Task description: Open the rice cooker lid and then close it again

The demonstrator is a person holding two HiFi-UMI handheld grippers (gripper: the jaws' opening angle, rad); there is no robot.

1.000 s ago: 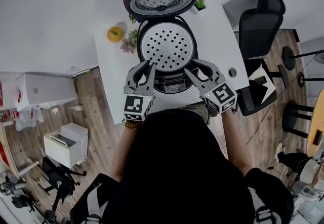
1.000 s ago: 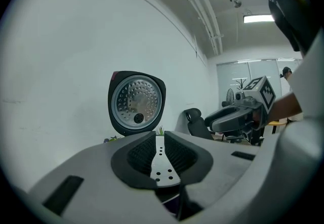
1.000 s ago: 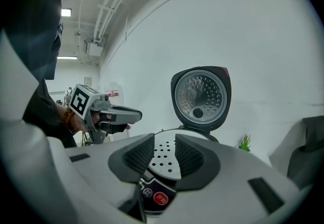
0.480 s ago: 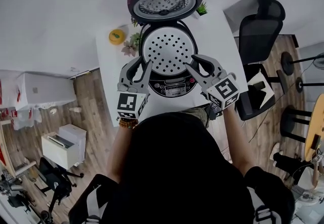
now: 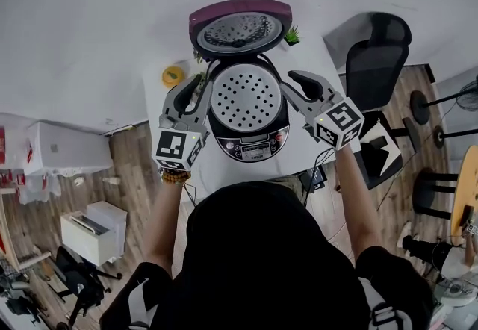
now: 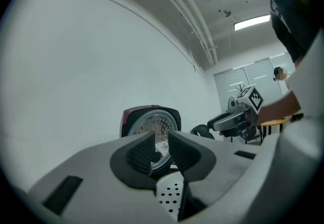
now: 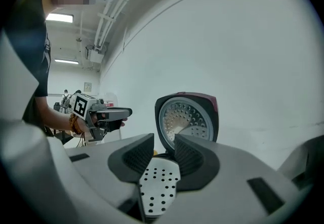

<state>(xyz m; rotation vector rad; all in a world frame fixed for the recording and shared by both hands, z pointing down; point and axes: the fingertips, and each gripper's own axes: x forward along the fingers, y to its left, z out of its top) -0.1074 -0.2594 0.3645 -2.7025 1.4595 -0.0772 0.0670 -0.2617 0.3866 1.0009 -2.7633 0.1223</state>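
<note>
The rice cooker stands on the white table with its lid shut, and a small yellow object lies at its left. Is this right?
Not quite: the lid is open, tilted up behind the rice cooker, as the head view shows. It does stand on the white table, with the yellow object at its left.

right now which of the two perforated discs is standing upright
The disc inside the raised maroon lid, at the back; the other disc lies flat on the cooker body.

Both arms stretched forward, left gripper (image 5: 196, 88) level, its jaws just closing narrower with nothing between them, right gripper (image 5: 293, 86) tipped slightly down, jaws apart, empty.
</note>
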